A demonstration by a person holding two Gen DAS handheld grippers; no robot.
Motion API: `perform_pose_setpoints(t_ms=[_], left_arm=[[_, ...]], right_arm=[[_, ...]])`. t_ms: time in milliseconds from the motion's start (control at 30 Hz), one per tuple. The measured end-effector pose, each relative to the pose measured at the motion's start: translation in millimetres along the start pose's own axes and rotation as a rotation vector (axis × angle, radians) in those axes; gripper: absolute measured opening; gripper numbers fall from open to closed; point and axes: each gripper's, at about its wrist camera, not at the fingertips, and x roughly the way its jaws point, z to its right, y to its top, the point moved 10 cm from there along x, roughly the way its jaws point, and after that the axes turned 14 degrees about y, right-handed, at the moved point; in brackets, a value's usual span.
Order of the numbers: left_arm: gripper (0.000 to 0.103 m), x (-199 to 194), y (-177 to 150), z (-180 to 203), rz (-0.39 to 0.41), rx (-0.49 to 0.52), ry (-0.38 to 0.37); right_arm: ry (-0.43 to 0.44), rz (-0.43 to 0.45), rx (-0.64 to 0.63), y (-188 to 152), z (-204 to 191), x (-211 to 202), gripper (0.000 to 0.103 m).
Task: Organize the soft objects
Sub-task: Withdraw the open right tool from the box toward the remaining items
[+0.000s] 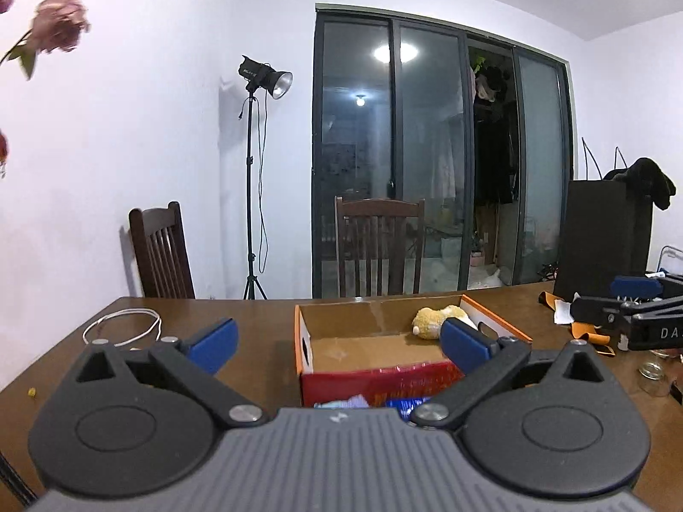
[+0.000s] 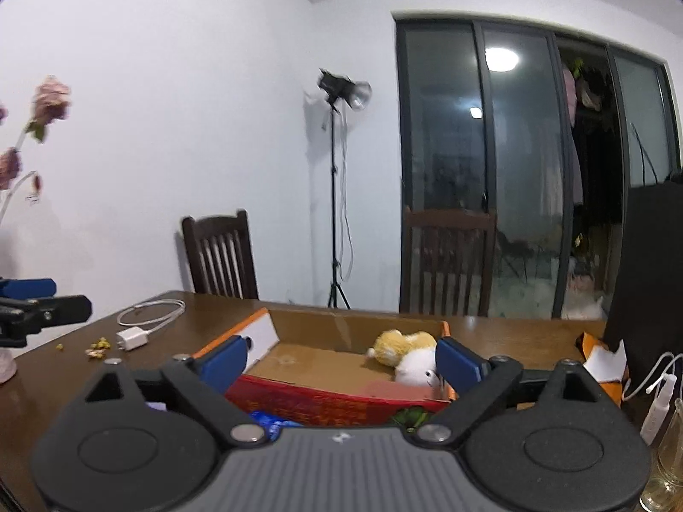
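Both tools are seen released, with nothing between the blue pads. The left gripper [image 1: 337, 343] is held level above the brown wooden table [image 1: 264, 333], its jaws spread wide to either side of the shallow cardboard box with the orange rim and red front wall [image 1: 367, 377]. The right gripper [image 2: 341, 358] is likewise spread and empty, and the same box is framed between its fingers.

The yellow-and-white plush toy [image 1: 439, 320] is found inside the box, ahead of the left gripper and just beyond its right-hand finger, against the far right corner. From the right gripper it is seen ahead and slightly right, touching the right-hand pad's outline in the view; whether real contact exists cannot be told. Crumpled blue and pale soft items [image 1: 341, 403] are glimpsed directly below the left tool, in front of the box's red wall, mostly hidden by the tool body.

Several risks are judged likely. Those hidden items could be missed or pushed off the near table edge, since they lie beneath the camera's view. The light box could be shoved or tipped if a finger catches its rim. The small glass jar [image 1: 651, 377] at the left gripper's right could be knocked by a wide sweep, and the white charging cable [image 2: 149, 313] at the right gripper's left could be snagged.
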Motion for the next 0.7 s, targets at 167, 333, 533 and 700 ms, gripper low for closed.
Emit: perform_pose_setpoints(t_ms=[167, 333, 533, 700], left_arm=[[0.103, -19, -16, -9, -0.01, -0.012, 0.012], [0.103, -50, -48, -19, -0.033, -0.024, 0.003], [0.103, -88, -93, -21, -0.078, -0.006, -0.023], [0.103, -82, -114, -21, -0.141, -0.009, -0.049]], right_arm=[[-0.014, 0.012, 0.0, -7, -18, -16, 0.098], [-0.01, -0.013, 0.03, -36, -35, -39, 0.098], [0.042, -0.085, 0.082, -90, -64, -71, 0.098], [0.106, -0.163, 0.109, -125, -83, -73, 0.097]])
